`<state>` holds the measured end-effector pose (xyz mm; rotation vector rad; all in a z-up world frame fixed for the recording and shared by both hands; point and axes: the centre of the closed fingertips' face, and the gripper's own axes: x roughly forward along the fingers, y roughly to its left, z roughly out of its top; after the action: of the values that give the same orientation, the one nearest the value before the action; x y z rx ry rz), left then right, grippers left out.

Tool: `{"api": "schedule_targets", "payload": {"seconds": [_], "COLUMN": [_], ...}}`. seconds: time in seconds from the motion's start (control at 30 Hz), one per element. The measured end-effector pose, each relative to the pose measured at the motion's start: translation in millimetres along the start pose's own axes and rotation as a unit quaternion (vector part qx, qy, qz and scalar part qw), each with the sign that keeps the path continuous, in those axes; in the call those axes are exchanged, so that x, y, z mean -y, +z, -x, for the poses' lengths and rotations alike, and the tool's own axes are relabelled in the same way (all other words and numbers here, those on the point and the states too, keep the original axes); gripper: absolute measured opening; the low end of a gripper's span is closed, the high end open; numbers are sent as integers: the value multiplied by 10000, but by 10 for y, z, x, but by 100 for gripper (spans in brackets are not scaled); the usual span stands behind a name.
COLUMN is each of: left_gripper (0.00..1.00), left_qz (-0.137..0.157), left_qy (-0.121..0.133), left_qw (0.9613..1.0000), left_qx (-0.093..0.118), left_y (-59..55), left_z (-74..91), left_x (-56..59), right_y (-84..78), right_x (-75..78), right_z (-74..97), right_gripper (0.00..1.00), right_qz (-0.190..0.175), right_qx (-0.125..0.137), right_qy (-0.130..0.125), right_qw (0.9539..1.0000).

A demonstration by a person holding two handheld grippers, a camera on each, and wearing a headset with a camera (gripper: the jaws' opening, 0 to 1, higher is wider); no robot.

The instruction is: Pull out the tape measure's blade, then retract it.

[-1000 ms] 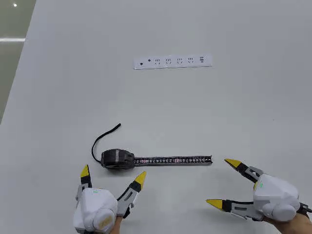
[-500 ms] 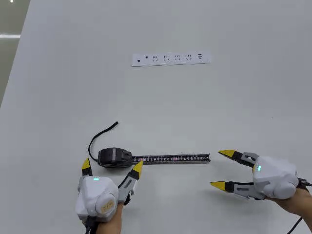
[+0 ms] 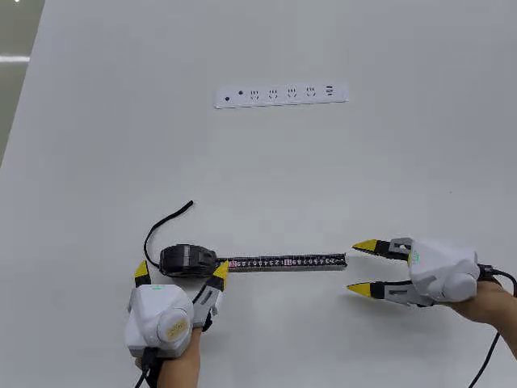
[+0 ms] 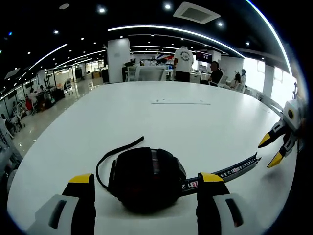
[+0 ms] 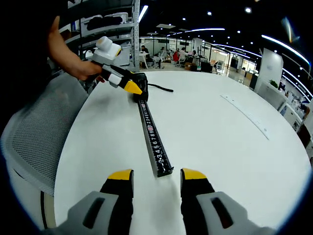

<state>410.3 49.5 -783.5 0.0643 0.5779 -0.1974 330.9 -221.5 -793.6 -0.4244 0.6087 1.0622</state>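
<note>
Since the earlier frame, left hand-held gripper [image 3: 180, 272] crept forward, jaws apart, flanking the case [image 3: 188, 260] at 7 o'clock on the bench [image 3: 323, 178]. Right hand-held gripper [image 3: 362, 267], jaws apart, drew near the blade [image 3: 283, 262] tip, 3 o'clock of case. Blade lay out; next, probably: pinch tip, steady case, retract.

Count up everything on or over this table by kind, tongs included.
tape measure: 1
power strip: 1
tongs: 2, the left tongs and the right tongs
Total: 4
</note>
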Motion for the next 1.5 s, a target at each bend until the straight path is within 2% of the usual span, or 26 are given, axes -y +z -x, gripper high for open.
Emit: {"api": "schedule_targets", "payload": {"seconds": [0.3, 0.73, 1.03, 1.23, 1.33, 1.5], "left_gripper": [76, 71, 70, 68, 67, 67], "left_qz": [2, 6, 82, 152, 91, 240], "left_qy": [62, 12, 41, 37, 32, 61], "left_qw": [10000, 9999, 9998, 9997, 9995, 9992], "left_qx": [-73, -154, -193, -199, -312, -324], "left_y": [-32, -62, -81, -82, -94, -90], "left_z": [-52, -102, -121, -129, -136, -122], "left_x": [-54, 14, -5, 20, 34, 29], "right_y": [-61, -159, -159, -159, -158, -152], "right_x": [44, 56, 66, 73, 67, 65], "right_z": [-117, -240, -237, -241, -242, -233], "right_gripper": [27, 18, 13, 13, 12, 12], "right_qz": [99, 233, 160, 249, 280, 289], "right_qx": [-105, -302, -233, -245, -258, -277], "right_qy": [247, 662, 681, 699, 722, 731], "right_qw": [9996, 9971, 9973, 9969, 9967, 9965]}}
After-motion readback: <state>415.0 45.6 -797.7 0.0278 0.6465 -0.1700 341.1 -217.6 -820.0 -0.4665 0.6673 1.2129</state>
